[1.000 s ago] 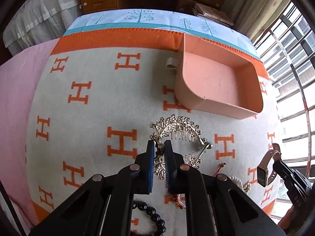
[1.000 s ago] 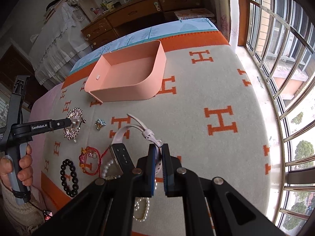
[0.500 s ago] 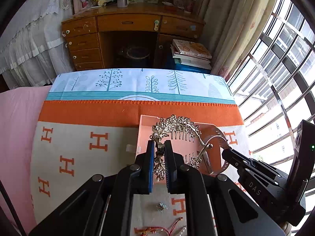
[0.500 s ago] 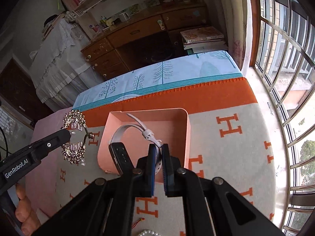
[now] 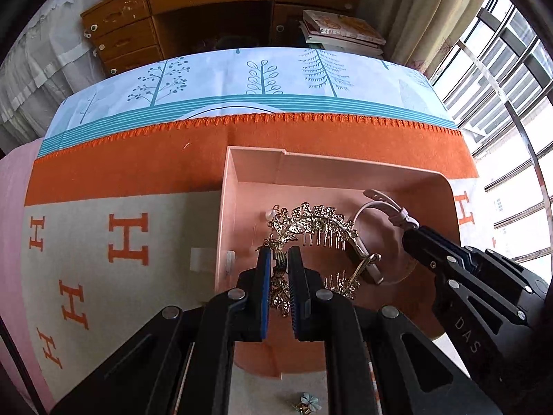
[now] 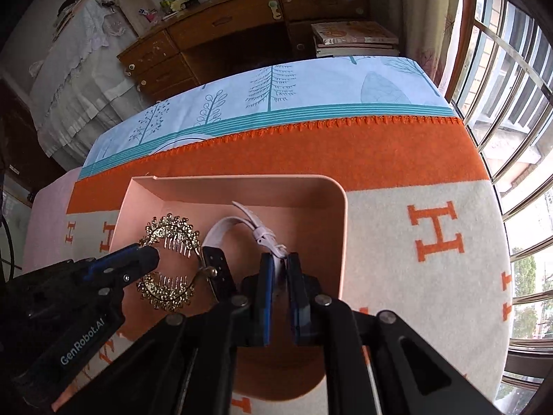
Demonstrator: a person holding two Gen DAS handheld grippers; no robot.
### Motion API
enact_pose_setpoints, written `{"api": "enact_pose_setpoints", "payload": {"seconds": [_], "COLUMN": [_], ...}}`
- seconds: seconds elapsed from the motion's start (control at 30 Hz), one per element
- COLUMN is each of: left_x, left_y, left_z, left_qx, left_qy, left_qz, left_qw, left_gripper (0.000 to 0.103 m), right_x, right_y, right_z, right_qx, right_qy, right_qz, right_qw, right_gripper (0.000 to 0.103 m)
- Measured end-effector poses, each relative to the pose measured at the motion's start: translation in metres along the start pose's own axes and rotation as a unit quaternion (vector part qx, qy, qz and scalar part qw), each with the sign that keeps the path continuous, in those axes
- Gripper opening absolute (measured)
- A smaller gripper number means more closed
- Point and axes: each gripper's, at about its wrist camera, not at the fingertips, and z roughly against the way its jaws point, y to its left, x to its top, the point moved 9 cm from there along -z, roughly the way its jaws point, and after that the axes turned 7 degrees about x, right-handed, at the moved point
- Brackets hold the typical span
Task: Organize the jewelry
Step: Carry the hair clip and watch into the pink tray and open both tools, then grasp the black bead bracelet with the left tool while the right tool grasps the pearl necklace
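A pink tray (image 5: 345, 164) (image 6: 242, 178) lies on the orange-and-cream H-pattern blanket. My left gripper (image 5: 278, 252) (image 6: 148, 256) is shut on a gold hair comb (image 5: 318, 218) (image 6: 172, 228) and holds it over the tray's left half. My right gripper (image 6: 279, 259) (image 5: 411, 235) has the white strap of a watch (image 6: 221, 228) (image 5: 380, 197) between its pads, over the tray's middle. Its jaws are opening, though the strap still sits pinched between them. The watch's dark face hangs beside the comb. Both grippers point steeply down into the tray.
A small blue flower piece (image 5: 307, 401) lies on the blanket just in front of the tray. Past the bed stand a wooden desk (image 5: 207, 7) and a stack of books (image 5: 342, 31). Window bars (image 6: 511, 103) run along the right side.
Both grippers have carried the comb and the watch from the near part of the blanket to above the tray and lowered them toward it. The right jaws have parted slightly.
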Motion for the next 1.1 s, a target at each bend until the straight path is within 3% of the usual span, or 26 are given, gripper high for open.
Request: {"api": "enact_pose_setpoints", "payload": {"seconds": [0.07,0.17,0.3,0.37,0.43,0.53,0.73,1.0,1.1], "left_x": [-0.002,-0.006,-0.01,-0.013,-0.018,-0.026,-0.049,-0.089,-0.109], "left_y": [0.001,0.001,0.002,0.003,0.005,0.01,0.025,0.046,0.048], "left_z": [0.0,0.009,0.03,0.042,0.058,0.086,0.131,0.169,0.172], "left_qx": [0.001,-0.004,-0.008,-0.008,-0.005,0.014,0.03,0.019,0.015], "left_qy": [0.002,-0.004,-0.018,-0.026,-0.044,-0.084,-0.118,-0.146,-0.134], "left_qz": [-0.004,-0.007,-0.013,-0.019,-0.022,-0.034,-0.048,-0.03,-0.043], "left_qw": [1.0,1.0,0.9997,0.9994,0.9988,0.9958,0.9915,0.9886,0.9899], "left_gripper": [0.009,0.021,0.026,0.034,0.055,0.067,0.076,0.076,0.076], "right_x": [0.0,-0.001,-0.006,-0.01,-0.015,-0.022,-0.036,-0.057,-0.069], "right_y": [0.0,0.0,0.001,0.005,0.01,0.015,0.018,0.018,0.02], "right_z": [0.002,0.009,0.025,0.037,0.052,0.078,0.125,0.166,0.176], "right_qx": [-0.004,0.0,0.002,0.01,0.016,0.032,0.036,0.042,0.035], "right_qy": [-0.003,-0.01,-0.019,-0.027,-0.042,-0.071,-0.114,-0.142,-0.141], "right_qz": [0.003,0.004,0.005,0.01,0.019,0.022,0.029,0.041,0.057], "right_qw": [1.0,1.0,1.0,1.0,0.999,0.997,0.992,0.988,0.988], "right_gripper": [0.015,0.021,0.021,0.021,0.021,0.021,0.021,0.021,0.021]}}
